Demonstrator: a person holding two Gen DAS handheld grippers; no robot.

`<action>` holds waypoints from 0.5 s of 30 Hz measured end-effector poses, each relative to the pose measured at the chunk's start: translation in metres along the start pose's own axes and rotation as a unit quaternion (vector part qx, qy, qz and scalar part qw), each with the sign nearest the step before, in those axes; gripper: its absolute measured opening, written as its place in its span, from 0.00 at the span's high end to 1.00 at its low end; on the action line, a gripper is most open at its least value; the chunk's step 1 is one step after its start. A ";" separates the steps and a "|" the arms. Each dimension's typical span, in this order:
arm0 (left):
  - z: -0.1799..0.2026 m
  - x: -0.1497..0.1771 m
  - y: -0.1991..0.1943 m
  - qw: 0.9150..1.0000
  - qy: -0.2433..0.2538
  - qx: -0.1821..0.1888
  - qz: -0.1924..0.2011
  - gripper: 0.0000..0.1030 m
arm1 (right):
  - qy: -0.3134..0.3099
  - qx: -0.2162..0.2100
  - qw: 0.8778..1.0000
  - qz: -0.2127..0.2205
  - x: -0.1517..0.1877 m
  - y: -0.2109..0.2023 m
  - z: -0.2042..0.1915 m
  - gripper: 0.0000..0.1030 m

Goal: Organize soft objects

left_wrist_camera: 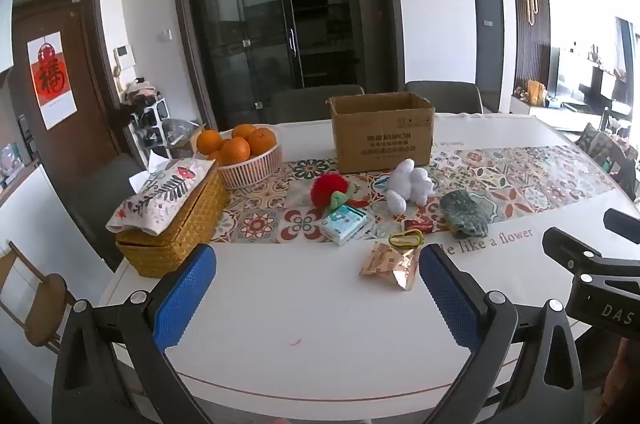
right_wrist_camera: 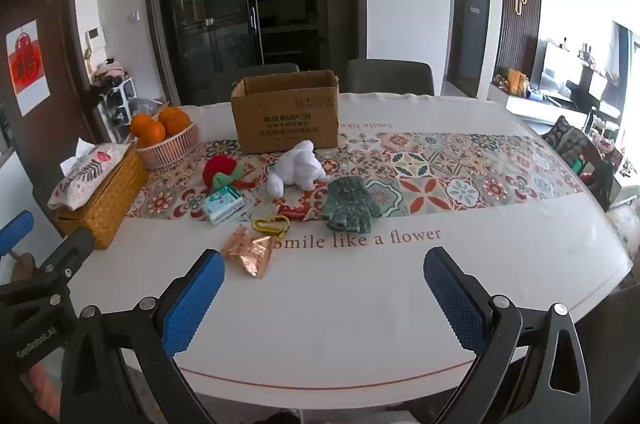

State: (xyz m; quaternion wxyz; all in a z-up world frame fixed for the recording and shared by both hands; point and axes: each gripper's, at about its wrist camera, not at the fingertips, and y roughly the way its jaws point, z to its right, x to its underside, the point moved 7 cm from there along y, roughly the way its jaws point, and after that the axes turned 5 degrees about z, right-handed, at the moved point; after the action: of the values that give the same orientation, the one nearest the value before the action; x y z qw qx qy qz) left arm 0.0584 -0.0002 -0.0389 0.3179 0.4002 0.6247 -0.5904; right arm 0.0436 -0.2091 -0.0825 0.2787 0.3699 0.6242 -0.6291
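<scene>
The left gripper [left_wrist_camera: 316, 288] is hovering over the near edge of the table [left_wrist_camera: 304, 320] with its jaws spread wide and holding nothing; the right gripper [right_wrist_camera: 324, 294] is hanging beside it, likewise wide open and empty. The soft things are lying in a loose group on the patterned runner [right_wrist_camera: 460, 176] at mid-table: a white plush [right_wrist_camera: 298, 166] is sitting just in front of the open box [right_wrist_camera: 286, 120], a red pompom [right_wrist_camera: 218, 170] is lying to its left, and a green glove [right_wrist_camera: 348, 208] is resting to its right, partly over the runner's near edge. A tissue pack [right_wrist_camera: 223, 210] is lying just in front of the pompom, a small red packet [right_wrist_camera: 292, 212] is sitting between pack and glove, and a yellow clip [right_wrist_camera: 270, 226] is touching a crumpled wrapper [right_wrist_camera: 250, 254] on the bare white surface, nearest the grippers. At far left a woven basket [left_wrist_camera: 176, 224] is carrying a floral cloth, and beside it a bowl [left_wrist_camera: 250, 166] is holding oranges [left_wrist_camera: 234, 144].
</scene>
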 end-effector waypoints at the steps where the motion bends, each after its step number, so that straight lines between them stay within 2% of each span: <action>1: 0.000 0.000 0.000 1.000 -0.001 0.003 0.000 0.00 | 0.004 -0.001 1.000 0.006 -0.001 -0.001 0.001 0.02; 3: 0.000 0.000 0.001 1.000 -0.004 0.007 -0.001 0.00 | 0.003 0.001 1.000 0.005 -0.001 0.000 0.002 0.02; 4: 0.002 -0.001 -0.002 1.000 0.012 -0.003 0.011 0.00 | 0.004 0.000 1.000 0.005 -0.002 0.000 0.002 0.02; 15: 0.006 -0.008 -0.001 1.000 0.005 0.003 0.006 0.00 | 0.003 -0.002 1.000 0.010 -0.004 0.002 0.002 0.02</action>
State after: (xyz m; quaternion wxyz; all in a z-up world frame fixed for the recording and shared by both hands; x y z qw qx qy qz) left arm 0.0606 -0.0069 -0.0324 0.3171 0.4078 0.6219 -0.5886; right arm 0.0479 -0.2113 -0.0804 0.2832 0.3775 0.6227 -0.6241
